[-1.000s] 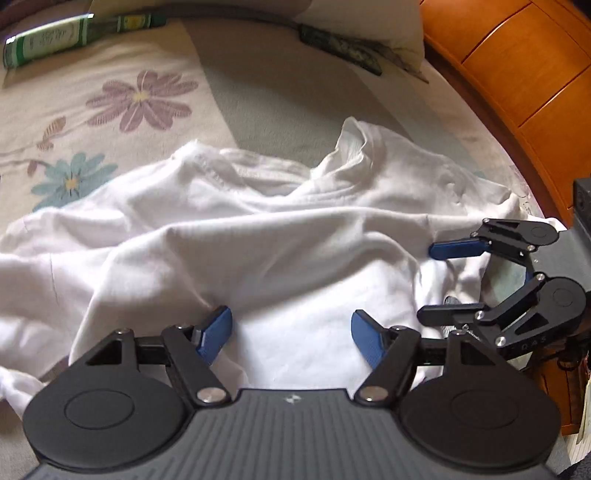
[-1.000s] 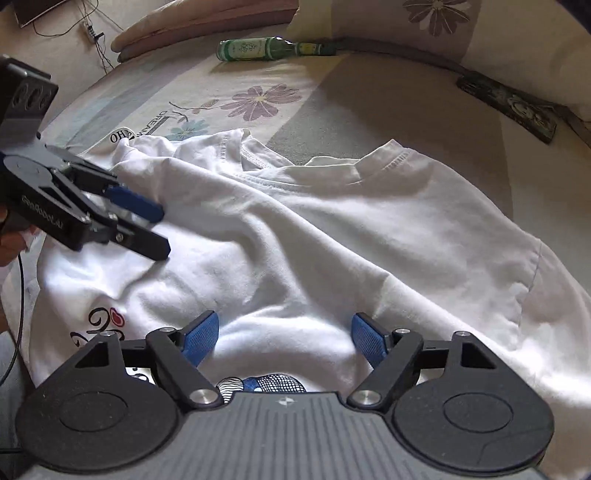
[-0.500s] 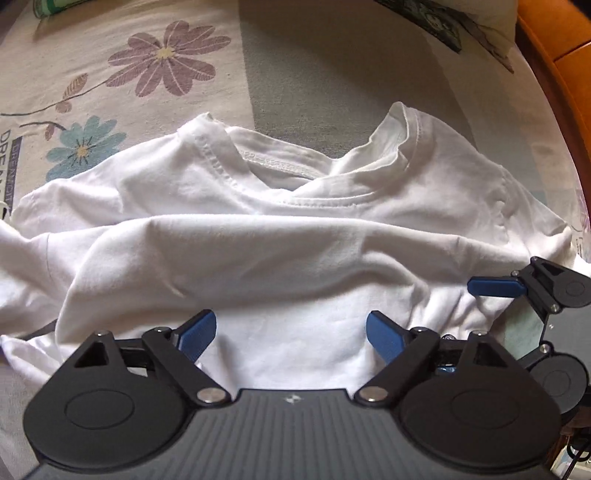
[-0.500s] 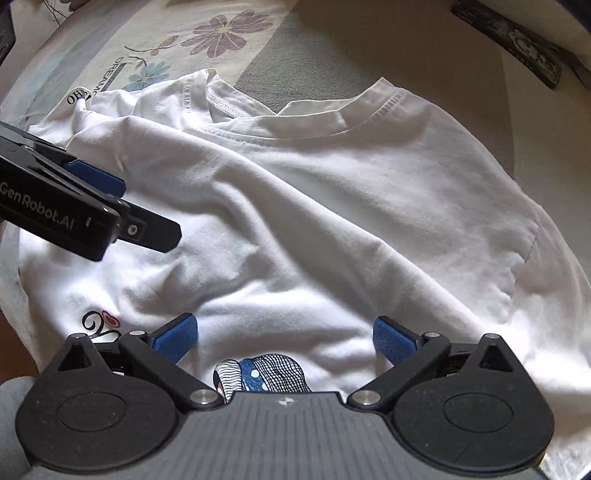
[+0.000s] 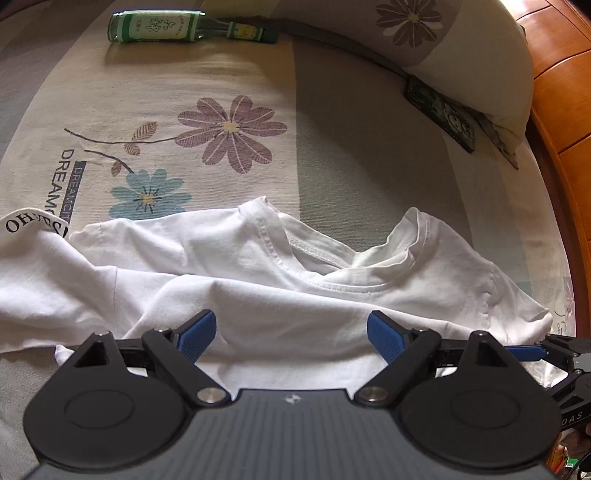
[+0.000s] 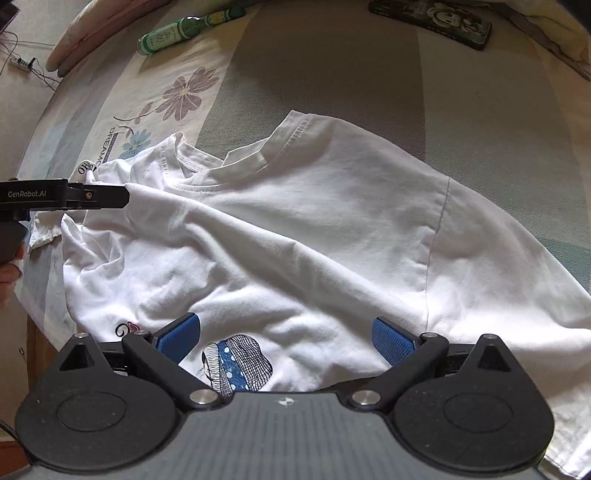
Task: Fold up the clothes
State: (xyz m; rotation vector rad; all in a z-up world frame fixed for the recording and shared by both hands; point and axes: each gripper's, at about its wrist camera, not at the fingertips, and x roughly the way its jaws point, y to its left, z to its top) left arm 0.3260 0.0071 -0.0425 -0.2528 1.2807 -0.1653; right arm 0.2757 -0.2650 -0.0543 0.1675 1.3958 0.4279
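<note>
While the white t-shirt [image 5: 258, 295] lies rumpled on the bed [image 5: 369, 166], collar [image 5: 369, 266] pointing away from both hand-held grippers, nothing is pinched. Left hand-held gripper [image 5: 290, 334]: blue pads [image 5: 195, 332] spread wide over the shirt's body, only loose cloth below the gap, pads not pressing it. Right hand-held gripper [image 6: 286, 338]: spread wide too, hovering over the lower front of the shirt, with the blue-and-black print [image 6: 236, 362] showing between its pads [image 6: 391, 341]; no grip. In the right wrist view the left hand-held gripper shows at the far left edge, side-on, over the shirt's sleeve end. In the left wrist view the right one peeks in at the lower right, just beyond the shirt's other sleeve [image 5: 517, 306]. A turned-up bit of cloth with black lettering [image 5: 33, 225] sits far left of the left hand-held gripper. Bedsheet ahead of the shirt carries purple flower [image 5: 231, 134] and blue flower [image 5: 147, 195] prints. Farther ahead, a green bottle [image 5: 177, 27] lies on its side. Ahead right: a dark flat case [image 5: 439, 116] by the pillow [image 5: 443, 33]; wooden headboard [image 5: 561, 92] far right.
</note>
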